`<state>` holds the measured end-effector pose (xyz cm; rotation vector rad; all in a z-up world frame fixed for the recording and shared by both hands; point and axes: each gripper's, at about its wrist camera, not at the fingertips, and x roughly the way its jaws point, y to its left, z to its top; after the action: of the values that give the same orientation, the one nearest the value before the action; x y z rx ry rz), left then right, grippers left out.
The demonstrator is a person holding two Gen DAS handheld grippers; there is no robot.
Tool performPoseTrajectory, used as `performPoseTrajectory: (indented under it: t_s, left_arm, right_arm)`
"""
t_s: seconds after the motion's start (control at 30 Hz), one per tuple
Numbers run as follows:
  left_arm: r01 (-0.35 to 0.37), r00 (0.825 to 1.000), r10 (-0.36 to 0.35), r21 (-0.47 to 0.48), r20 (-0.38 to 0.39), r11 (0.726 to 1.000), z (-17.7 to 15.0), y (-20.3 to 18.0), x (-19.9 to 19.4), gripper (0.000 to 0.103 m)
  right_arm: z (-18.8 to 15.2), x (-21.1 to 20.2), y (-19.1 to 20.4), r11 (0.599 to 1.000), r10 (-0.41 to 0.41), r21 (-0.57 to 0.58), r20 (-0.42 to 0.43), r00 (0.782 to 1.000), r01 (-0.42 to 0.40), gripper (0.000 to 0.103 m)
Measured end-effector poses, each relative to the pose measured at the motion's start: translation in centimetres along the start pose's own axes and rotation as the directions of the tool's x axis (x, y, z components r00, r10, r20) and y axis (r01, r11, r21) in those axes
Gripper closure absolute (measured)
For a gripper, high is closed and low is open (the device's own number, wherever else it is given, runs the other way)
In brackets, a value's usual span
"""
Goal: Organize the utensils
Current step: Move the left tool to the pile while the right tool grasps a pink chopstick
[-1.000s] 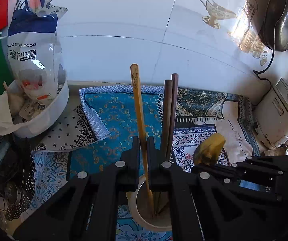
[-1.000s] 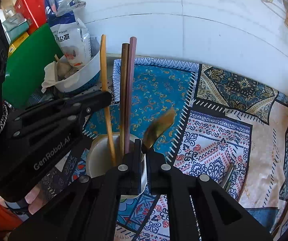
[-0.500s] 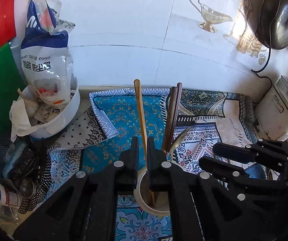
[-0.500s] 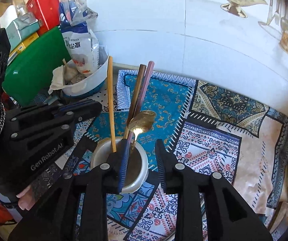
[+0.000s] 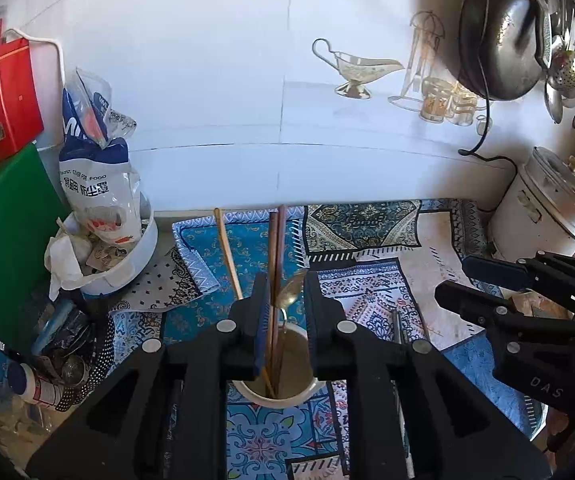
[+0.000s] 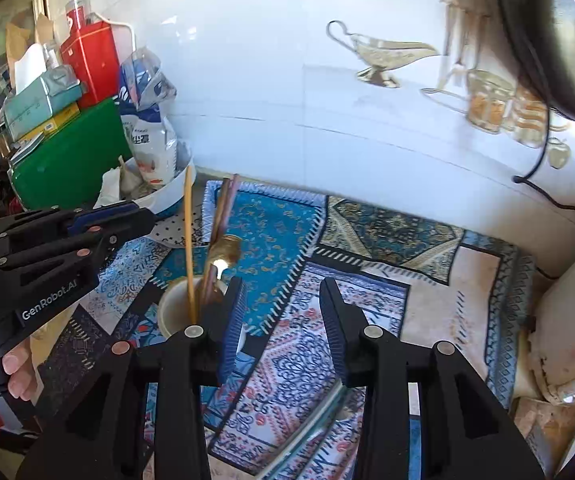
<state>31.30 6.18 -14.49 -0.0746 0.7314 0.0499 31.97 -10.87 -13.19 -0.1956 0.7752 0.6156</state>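
Left wrist view: your left gripper [image 5: 285,296] hangs over the cup [image 5: 277,394], jaws apart and gripping nothing. The cup stands on the patterned cloth [image 5: 371,292] and holds a pale chopstick [image 5: 227,254], two dark chopsticks [image 5: 275,264] and a gold spoon [image 5: 291,292]. Your right gripper [image 5: 453,284] shows at the right, also spread.

Right wrist view: your right gripper [image 6: 283,304] is released, right of the cup [image 6: 175,312]. The spoon [image 6: 225,254] leans in it.
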Motion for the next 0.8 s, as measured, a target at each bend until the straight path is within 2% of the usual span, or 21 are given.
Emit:
performPoseTrajectory:
  t_s: [0.1,0.4,0.6,0.8]
  left_arm:
    - [0.015,1.000,-0.015,0.014,-0.002,1.000,-0.4,-1.8,-0.3,0.077]
    - [0.075,0.994,-0.072,0.032,-0.082,0.997,-2.7,-7.3,1.5,0.073]
    - [0.096,0.979,-0.084,0.057,-0.188,0.994,-5.3,-10.2,4.3,0.073]
    - [0.109,0.952,-0.087,0.060,-0.292,0.992,-8.0,-11.7,7.3,0.073]
  right_arm:
    - [-0.9,-1.1,-1.3,1.000,-0.024,0.005,0.005,1.000,0.024,0.068]
    - [-5.6,-1.6,-5.6,0.996,-0.047,0.071,-0.070,0.996,0.052,0.066]
    - [-9.2,0.0,-8.7,0.989,-0.050,0.133,-0.166,0.985,0.073,0.066]
    - [-12.4,2.9,-10.6,0.980,-0.030,0.182,-0.267,0.963,0.081,0.066]
